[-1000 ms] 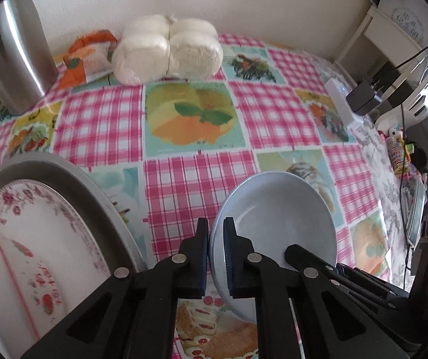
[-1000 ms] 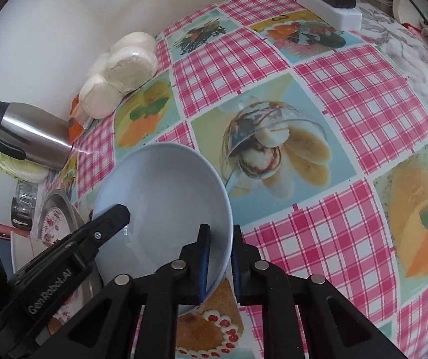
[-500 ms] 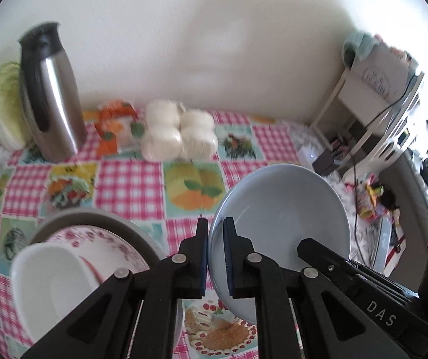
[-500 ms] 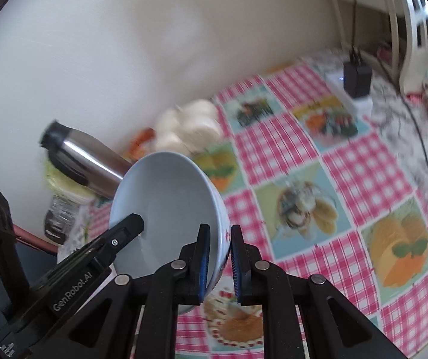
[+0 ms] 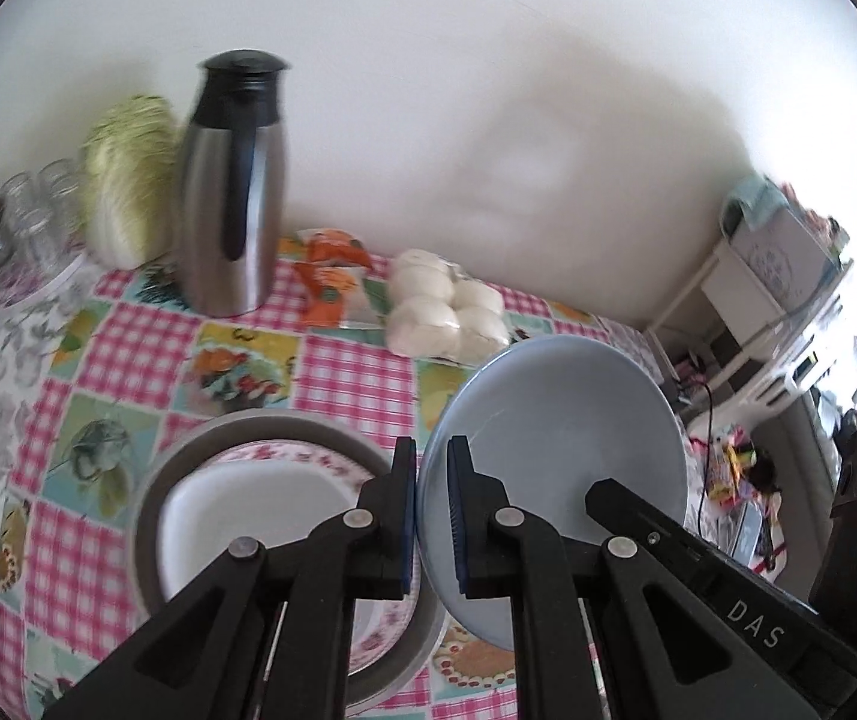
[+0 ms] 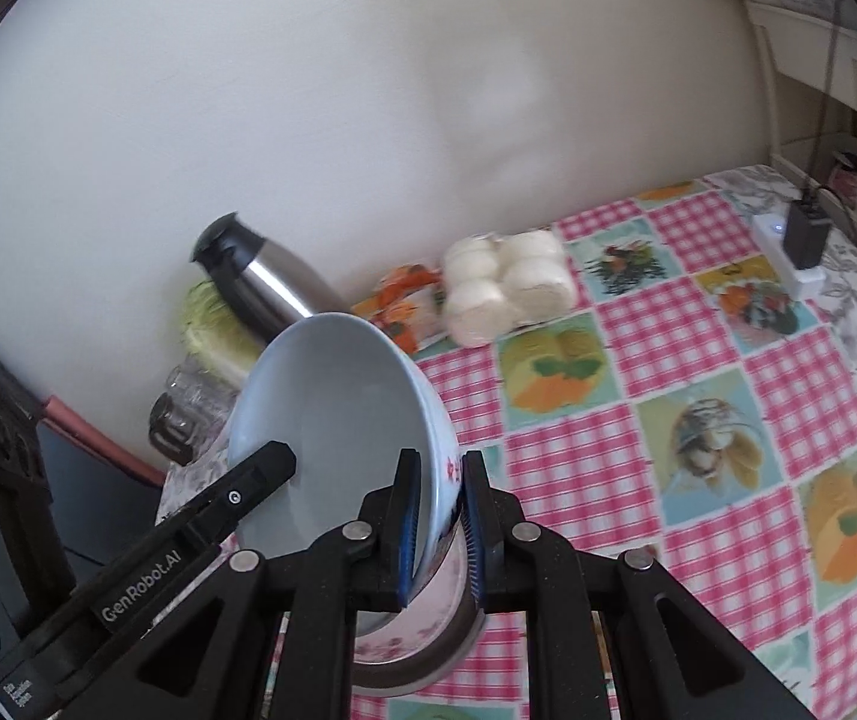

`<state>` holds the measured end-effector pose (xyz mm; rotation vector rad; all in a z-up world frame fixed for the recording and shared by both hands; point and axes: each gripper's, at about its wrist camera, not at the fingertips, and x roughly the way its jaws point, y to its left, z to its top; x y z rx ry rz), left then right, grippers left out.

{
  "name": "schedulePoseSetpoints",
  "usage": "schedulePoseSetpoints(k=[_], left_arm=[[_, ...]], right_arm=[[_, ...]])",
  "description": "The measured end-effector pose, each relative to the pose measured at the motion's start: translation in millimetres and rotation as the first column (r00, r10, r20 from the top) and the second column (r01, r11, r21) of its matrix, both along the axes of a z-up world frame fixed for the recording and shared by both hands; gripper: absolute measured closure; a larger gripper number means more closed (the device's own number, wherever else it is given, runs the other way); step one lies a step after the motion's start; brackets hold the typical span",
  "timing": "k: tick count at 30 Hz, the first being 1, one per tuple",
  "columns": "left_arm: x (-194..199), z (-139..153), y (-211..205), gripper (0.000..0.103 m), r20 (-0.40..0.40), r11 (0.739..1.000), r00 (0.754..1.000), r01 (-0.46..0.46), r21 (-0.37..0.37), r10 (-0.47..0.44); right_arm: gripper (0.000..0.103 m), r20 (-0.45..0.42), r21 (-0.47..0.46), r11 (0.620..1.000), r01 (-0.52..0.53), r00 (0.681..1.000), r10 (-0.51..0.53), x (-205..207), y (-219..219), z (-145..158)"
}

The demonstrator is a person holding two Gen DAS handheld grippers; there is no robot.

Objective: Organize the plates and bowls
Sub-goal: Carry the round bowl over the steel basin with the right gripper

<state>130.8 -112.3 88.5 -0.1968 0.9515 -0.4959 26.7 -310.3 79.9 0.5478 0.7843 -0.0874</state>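
Both grippers hold one pale blue bowl (image 5: 560, 438) by its rim, lifted above the table and tilted. My left gripper (image 5: 431, 510) is shut on the bowl's left rim. My right gripper (image 6: 440, 516) is shut on the opposite rim of the bowl (image 6: 338, 420). Below and left of the bowl lies a stack: a grey plate (image 5: 155, 480), a floral plate (image 5: 308, 453) on it and a white bowl (image 5: 248, 510) on top. The stack's edge (image 6: 422, 636) shows under my right gripper.
A steel thermos jug (image 5: 233, 204), a cabbage (image 5: 125, 180) and glass jars (image 5: 20, 222) stand at the back left by the wall. A bag of white buns (image 5: 446, 312) and an orange packet (image 5: 332, 276) lie behind. A power strip (image 6: 788, 252) lies far right.
Both grippers have raised the blue bowl higher off the table and carried it left toward the plate stack. The views now look more level, showing more wall.
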Motion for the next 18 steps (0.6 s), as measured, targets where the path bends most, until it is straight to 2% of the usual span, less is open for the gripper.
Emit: schedulePoseSetpoints(k=[6,18], left_arm=[[-2,4,38,0.093,-0.003,0.997,0.997,-0.075,-0.021,0.075],[-6,-2,93,0.093,-0.014,0.985,0.985,-0.173,-0.002,0.173]], right_arm=[[0.088,-0.001,-0.018,0.998,-0.067,0.998,0.067,9,37,1],[0.087,-0.015,-0.058,0.984,-0.17,0.985,0.17,18,100,-2]])
